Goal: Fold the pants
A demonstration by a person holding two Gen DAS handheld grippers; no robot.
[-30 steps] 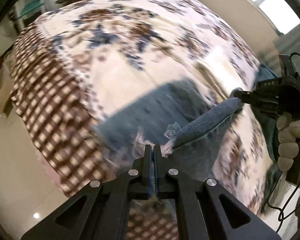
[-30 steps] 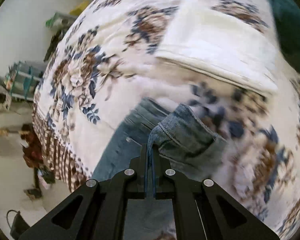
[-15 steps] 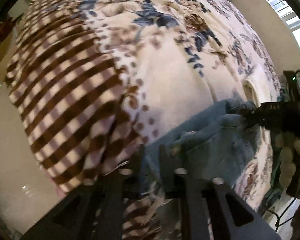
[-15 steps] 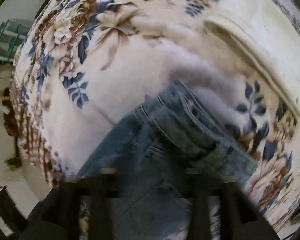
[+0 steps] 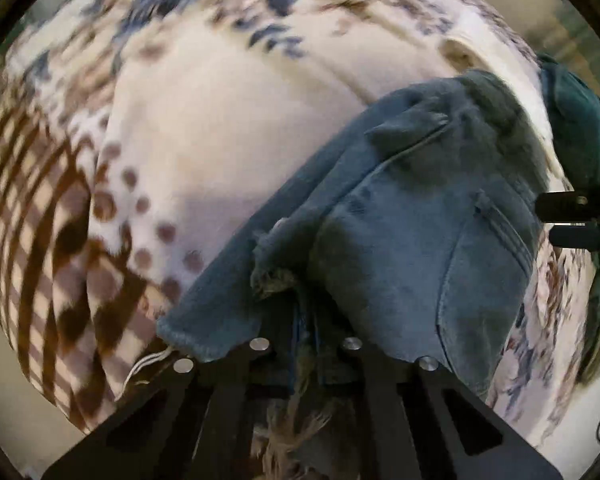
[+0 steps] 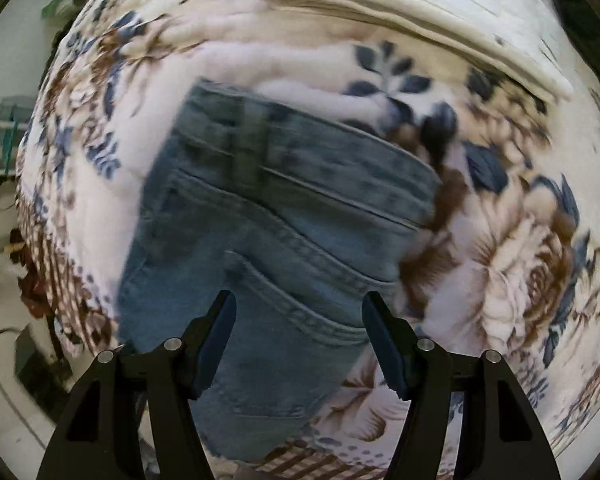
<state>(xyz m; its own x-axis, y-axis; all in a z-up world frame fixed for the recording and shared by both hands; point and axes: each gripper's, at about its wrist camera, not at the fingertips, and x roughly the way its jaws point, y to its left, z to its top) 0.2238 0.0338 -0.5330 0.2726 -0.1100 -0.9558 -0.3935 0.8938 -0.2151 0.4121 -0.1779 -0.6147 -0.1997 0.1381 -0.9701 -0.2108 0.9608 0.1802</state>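
Note:
The blue denim pants (image 5: pixel 412 216) lie folded on a floral blanket (image 5: pixel 228 128), waistband and back pocket up in the right wrist view (image 6: pixel 284 216). My left gripper (image 5: pixel 306 332) sits low at the frayed leg hems; its fingers stand slightly apart with denim and frayed threads draped between and over them. My right gripper (image 6: pixel 298 336) is open and empty, hovering just above the back pocket. It also shows at the right edge of the left wrist view (image 5: pixel 572 220), beside the pants.
A folded cream cloth (image 6: pixel 420 12) lies beyond the waistband. A dark teal garment (image 5: pixel 576 120) lies at the far right of the bed. The blanket's brown checked border (image 5: pixel 48 232) hangs over the bed edge, floor below.
Both grippers carried the pants' hem end over onto the waist part and lowered it. My right gripper has let go and opened. My left gripper's fingers have parted slightly.

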